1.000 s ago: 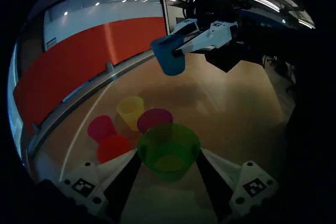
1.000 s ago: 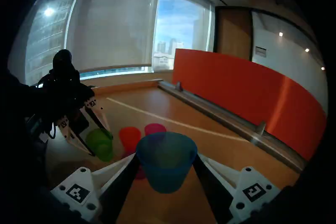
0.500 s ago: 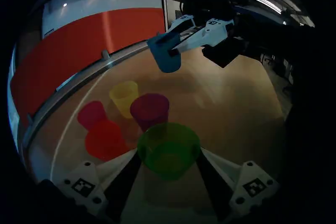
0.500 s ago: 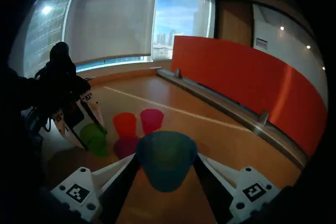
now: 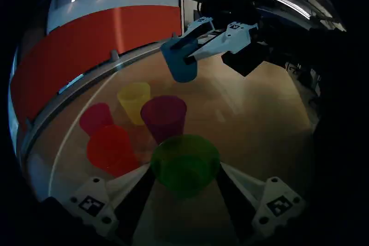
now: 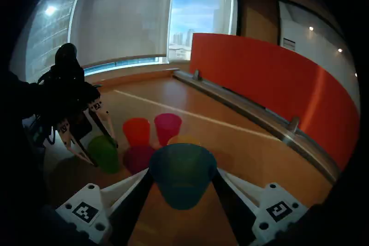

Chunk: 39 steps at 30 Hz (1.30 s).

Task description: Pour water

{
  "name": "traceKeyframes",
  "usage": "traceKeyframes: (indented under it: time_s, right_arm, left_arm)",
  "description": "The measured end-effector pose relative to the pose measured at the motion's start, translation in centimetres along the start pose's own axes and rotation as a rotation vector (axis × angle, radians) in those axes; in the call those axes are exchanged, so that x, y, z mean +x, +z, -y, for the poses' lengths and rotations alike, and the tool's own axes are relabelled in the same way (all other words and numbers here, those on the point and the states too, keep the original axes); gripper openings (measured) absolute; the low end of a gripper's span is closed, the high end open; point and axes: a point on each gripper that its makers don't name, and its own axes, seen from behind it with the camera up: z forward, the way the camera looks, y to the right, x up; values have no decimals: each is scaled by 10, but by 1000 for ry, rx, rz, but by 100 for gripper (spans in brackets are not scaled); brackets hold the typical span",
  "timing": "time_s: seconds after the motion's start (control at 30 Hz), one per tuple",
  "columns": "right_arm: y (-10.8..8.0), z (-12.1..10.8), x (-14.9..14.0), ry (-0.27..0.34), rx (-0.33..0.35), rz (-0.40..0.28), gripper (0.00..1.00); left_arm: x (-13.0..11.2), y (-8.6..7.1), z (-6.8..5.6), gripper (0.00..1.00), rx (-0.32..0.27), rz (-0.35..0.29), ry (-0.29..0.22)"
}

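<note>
Over the wooden table (image 5: 263, 112), our left gripper (image 5: 184, 168) clasping the green cup (image 5: 185, 160), our right gripper (image 6: 182, 174) clasping the blue cup (image 6: 182, 183), purple cup (image 5: 163, 114) just beyond the green.

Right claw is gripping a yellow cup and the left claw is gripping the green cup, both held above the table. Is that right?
Not quite. The right claw grips the blue cup, not a yellow one, as the right gripper view shows. The yellow cup stands on the table among the other cups. The rest holds: the left claw grips the green cup, and both cups are held above the table.
</note>
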Motion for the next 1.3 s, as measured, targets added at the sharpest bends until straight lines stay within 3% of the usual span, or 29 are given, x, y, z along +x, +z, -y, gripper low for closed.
traceKeyframes:
  time_s: [0.77,1.3]
  right_arm:
    - [26,5,-43,32,-6,73,91]
    - [37,6,-70,60,-10,120,91]
  left_arm:
    - [-10,-3,2,87,-10,-2,-8]
    - [-21,-8,6,96,10,39,5]
